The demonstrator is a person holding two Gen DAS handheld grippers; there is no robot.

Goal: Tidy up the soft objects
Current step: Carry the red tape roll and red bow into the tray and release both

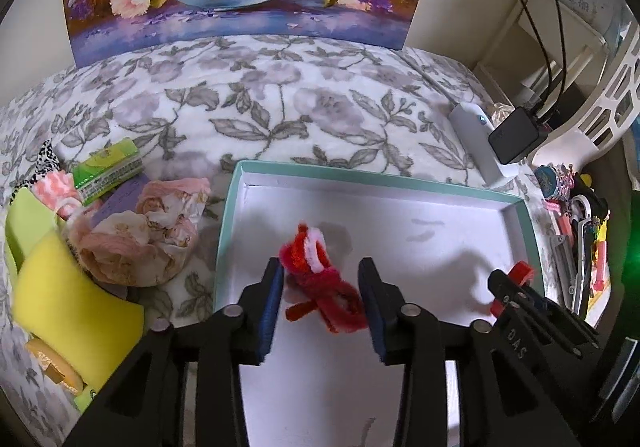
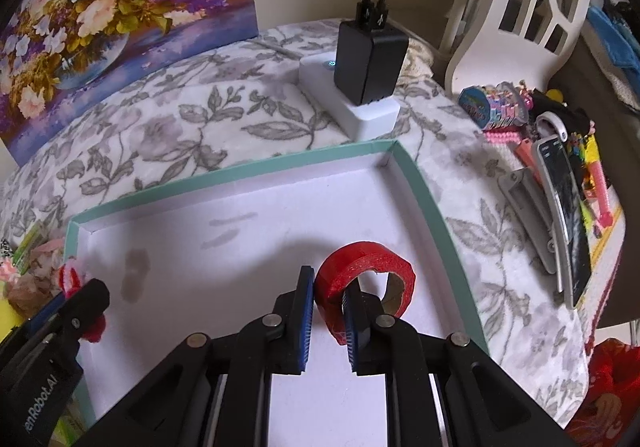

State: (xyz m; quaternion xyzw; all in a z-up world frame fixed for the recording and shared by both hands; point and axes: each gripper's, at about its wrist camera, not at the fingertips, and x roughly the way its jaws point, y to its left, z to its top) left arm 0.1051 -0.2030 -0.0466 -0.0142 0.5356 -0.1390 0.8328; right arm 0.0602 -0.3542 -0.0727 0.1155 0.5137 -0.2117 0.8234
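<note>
Soft bits in the teal box

A red-and-white pipe-cleaner bundle (image 1: 320,279) lay on the box's (image 1: 400,177) white floor, left side; a red tape roll (image 2: 364,287) stood on edge, right.

box (image 1: 230,231): teal rim, white inside | pipe-cleaner bundle (image 1: 320,279): red, pink, white | tape roll (image 2: 364,279): red | blanket (image 1: 280,103): white, grey floral | sponge (image 1: 72,287): yellow

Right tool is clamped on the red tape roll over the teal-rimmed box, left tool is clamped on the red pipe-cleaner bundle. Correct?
Not quite. The right tool does pinch the wall of the red tape roll over the teal-rimmed box. But the left wrist view shows the left tool open: the red pipe-cleaner bundle lies between its blue pads, with gaps either side.
</note>
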